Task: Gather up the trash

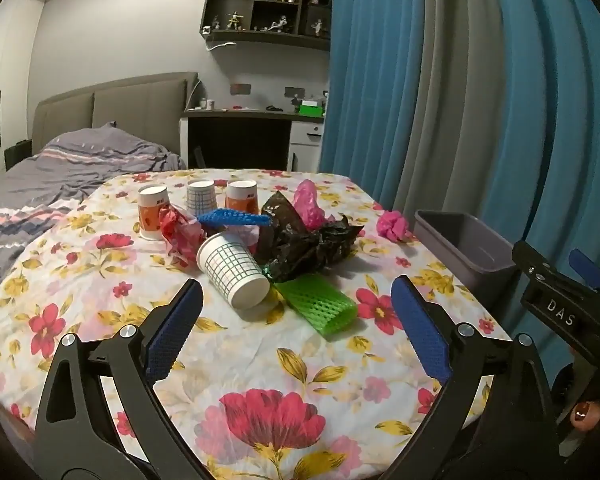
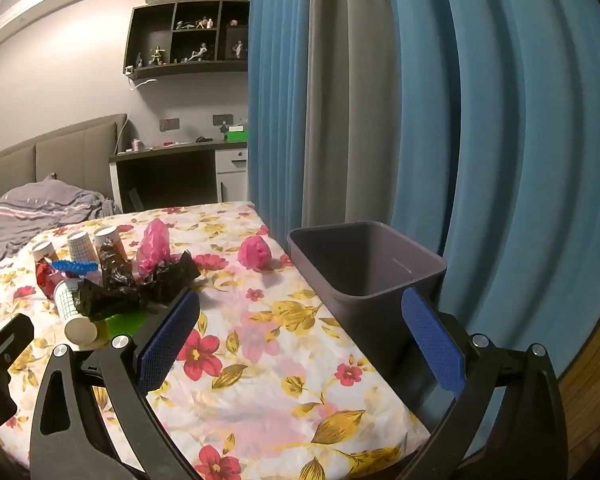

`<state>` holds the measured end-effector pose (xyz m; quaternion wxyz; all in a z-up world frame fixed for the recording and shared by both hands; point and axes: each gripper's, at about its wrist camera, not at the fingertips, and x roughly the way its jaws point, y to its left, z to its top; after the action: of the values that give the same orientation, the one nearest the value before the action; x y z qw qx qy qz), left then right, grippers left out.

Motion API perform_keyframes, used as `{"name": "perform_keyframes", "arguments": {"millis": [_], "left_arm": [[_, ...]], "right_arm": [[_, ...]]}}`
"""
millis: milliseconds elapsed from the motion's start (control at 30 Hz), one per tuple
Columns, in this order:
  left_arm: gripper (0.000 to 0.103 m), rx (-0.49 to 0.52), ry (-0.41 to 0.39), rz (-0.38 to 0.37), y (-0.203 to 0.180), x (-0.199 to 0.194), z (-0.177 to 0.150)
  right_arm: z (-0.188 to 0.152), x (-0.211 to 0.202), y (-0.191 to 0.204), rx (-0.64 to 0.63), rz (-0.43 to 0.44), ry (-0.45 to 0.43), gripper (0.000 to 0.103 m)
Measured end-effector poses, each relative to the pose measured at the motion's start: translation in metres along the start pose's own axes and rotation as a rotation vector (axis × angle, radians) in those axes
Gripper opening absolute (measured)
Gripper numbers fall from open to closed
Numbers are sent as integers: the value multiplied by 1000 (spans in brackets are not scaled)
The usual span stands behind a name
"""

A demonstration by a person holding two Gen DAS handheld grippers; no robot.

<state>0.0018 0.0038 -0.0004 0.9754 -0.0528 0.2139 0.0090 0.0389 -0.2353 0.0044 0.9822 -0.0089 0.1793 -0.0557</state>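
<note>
- Left gripper [image 1: 296, 320]: your jaws stand spread wide with nothing between them, tipped slightly down over the near part of the tabletop [image 1: 260, 364].
- Right gripper [image 2: 300, 332]: your jaws are likewise spread wide and hold nothing; the grey bin [image 2: 364, 292] sits just ahead of the right-hand jaw, at the tabletop's right edge.
- Fallen checked cup [image 1: 233, 272]: the nearest piece of trash. It lies straight ahead of your left jaws, slightly left of their centre line. Its long axis runs from far-left to near-right, open mouth away from you, base towards you. Your left hand looks the nearer one; from the right gripper the cup lies well off to the left, on the far side from the bin.
- Green foam net [image 1: 318, 307]: flat, just right of the fallen checked cup, nearer the bin.
- Black plastic bag [image 1: 304, 240]: crumpled, just behind the cup, between it and the bin.
- Blue foam net [image 1: 232, 218]: lies across behind the cup.
- Red wrapper [image 1: 180, 232]: crumpled, left of the cup.
- Three upturned paper cups [image 1: 201, 196]: in a row behind the cup, farthest from the bin.
- Pink bag [image 1: 308, 204]: behind the black plastic bag.
- Pink crumpled ball [image 2: 255, 254]: alone, near the bin's left wall.
</note>
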Motion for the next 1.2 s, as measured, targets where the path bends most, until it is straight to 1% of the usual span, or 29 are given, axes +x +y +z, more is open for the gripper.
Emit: {"name": "perform_keyframes", "arguments": {"millis": [867,1200], "left_arm": [[94,-4,2,1,4,-1,1],[94,-17,5,7,11,1,-3]], "right_arm": [[-3,-3,-4,14,-3,-10,98],[-3,-3,-4,16,-1,-13,98]]}}
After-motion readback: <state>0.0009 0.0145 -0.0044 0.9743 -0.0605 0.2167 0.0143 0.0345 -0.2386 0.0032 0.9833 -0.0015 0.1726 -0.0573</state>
